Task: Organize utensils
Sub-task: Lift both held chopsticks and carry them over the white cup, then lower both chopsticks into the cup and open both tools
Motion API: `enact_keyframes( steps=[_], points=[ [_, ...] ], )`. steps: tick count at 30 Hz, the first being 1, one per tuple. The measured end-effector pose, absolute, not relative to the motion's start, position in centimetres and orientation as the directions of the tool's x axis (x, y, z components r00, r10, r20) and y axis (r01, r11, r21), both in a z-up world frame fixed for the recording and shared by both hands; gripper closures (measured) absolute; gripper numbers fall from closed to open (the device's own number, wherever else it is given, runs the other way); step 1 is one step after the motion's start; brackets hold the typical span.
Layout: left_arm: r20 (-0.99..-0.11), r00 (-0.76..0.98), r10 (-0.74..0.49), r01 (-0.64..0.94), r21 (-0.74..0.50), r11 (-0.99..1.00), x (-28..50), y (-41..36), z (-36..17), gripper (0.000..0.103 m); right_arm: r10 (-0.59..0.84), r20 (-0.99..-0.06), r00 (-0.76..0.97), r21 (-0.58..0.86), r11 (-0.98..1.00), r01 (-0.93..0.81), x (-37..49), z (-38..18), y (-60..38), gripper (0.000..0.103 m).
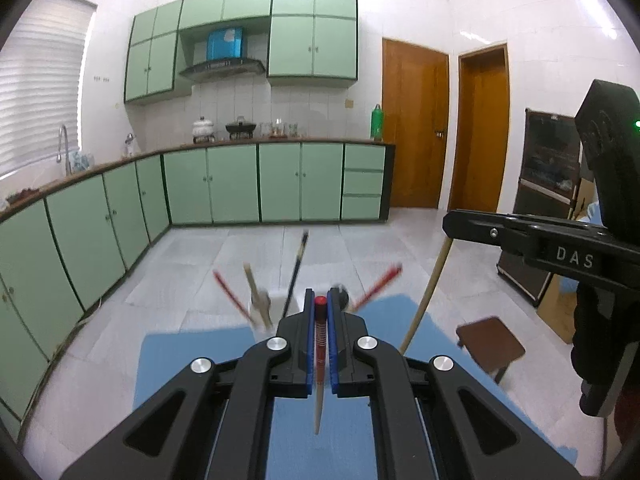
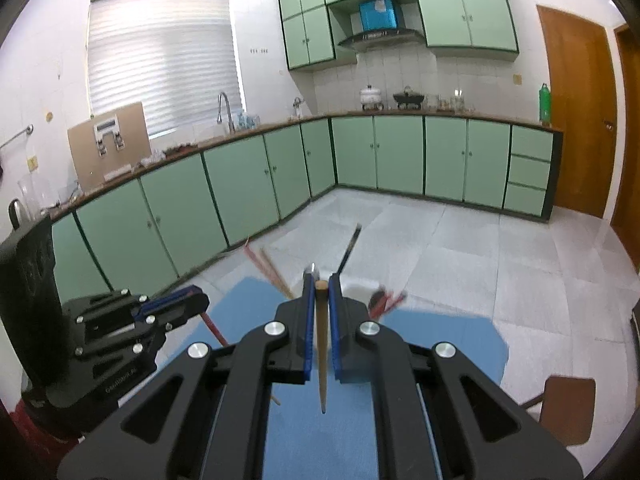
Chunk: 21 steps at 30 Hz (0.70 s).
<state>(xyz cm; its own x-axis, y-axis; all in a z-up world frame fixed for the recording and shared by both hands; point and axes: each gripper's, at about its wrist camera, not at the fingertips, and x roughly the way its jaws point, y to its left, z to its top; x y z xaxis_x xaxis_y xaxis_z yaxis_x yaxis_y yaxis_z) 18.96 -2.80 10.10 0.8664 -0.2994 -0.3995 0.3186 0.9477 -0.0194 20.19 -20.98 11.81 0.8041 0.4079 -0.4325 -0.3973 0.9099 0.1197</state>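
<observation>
Chopsticks fill both claws: the left gripper [image 1: 320, 300] clamps a red-capped chopstick [image 1: 319, 344], the right gripper [image 2: 320, 280] pinches a plain wooden chopstick [image 2: 321, 344], each hanging point-down over the blue mat [image 2: 440, 344]. Ahead, a white holder [image 1: 280, 300], blurred and perhaps a cup, bristles with other sticks. Carrying seems the step in hand; next, each tip needs lining up over that opening before release.

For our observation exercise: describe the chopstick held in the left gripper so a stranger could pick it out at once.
Find the blue mat below the green kitchen cabinets. Above it, the black left gripper is shut on a red-topped chopstick. Unlike the plain wooden chopstick in the right gripper, it has a red patterned upper end.
</observation>
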Motion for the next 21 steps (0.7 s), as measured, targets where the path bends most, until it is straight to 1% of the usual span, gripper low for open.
enact_keyframes(
  steps=[4, 7, 11, 16, 21],
  points=[
    [-0.327, 0.897, -0.297, 0.310, -0.014, 0.951, 21.3, -3.0, 13.5, 0.097, 0.413, -0.372, 0.831, 0.132, 0.910, -0.393, 22.9, 14.7, -21.2, 0.097],
    [-0.279, 0.916, -0.287, 0.296, -0.008, 0.955, 23.3, -3.2, 15.5, 0.097, 0.393, -0.339, 0.855, 0.112, 0.919, -0.378, 25.1, 16.2, -21.0, 0.097],
    [-0.243, 0.934, -0.260, 0.270, 0.009, 0.963, 26.3, -3.7, 16.5, 0.097, 0.361, -0.333, 0.871, 0.083, 0.931, -0.355, 28.2, 16.3, -20.6, 0.097],
    [-0.298, 0.920, -0.254, 0.261, -0.017, 0.965, 29.8, -3.8, 13.9, 0.098, 0.344, -0.388, 0.855, 0.093, 0.938, -0.335, 31.8, 13.4, -20.1, 0.097],
    [-0.386, 0.886, -0.256, 0.261, -0.039, 0.964, 32.5, -3.5, 9.8, 0.097, 0.333, -0.464, 0.821, 0.105, 0.941, -0.322, 34.2, 9.6, -19.3, 0.097]
  ],
)
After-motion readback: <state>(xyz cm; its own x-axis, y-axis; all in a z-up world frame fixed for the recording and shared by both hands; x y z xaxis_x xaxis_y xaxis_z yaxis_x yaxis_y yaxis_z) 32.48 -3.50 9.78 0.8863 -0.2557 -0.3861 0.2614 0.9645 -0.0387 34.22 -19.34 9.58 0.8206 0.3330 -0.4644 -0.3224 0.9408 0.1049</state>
